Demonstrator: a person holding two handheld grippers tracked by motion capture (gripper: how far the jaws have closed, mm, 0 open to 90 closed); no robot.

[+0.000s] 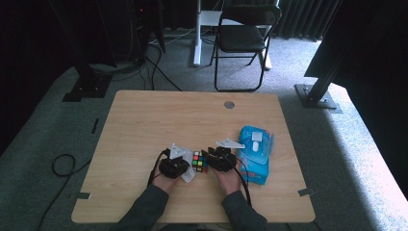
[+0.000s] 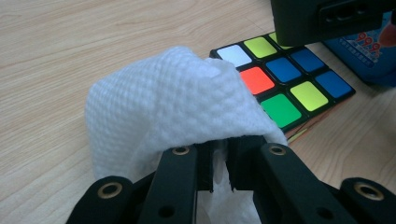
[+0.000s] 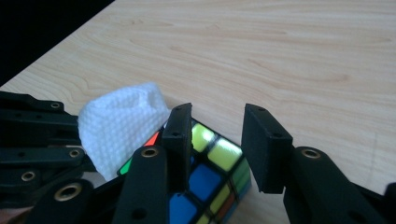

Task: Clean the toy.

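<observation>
Both forearms extended forward, grippers held side by side, low over desk. Left gripper (image 1: 179,162) jaws pinched nearly shut. Right gripper (image 1: 215,159) jaws parted, gap seen between.

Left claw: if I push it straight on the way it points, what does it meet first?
The left claw, shut on the white wipe, would likely press that wipe onto the Rubik's cube just ahead; depth is uncertain.
</observation>
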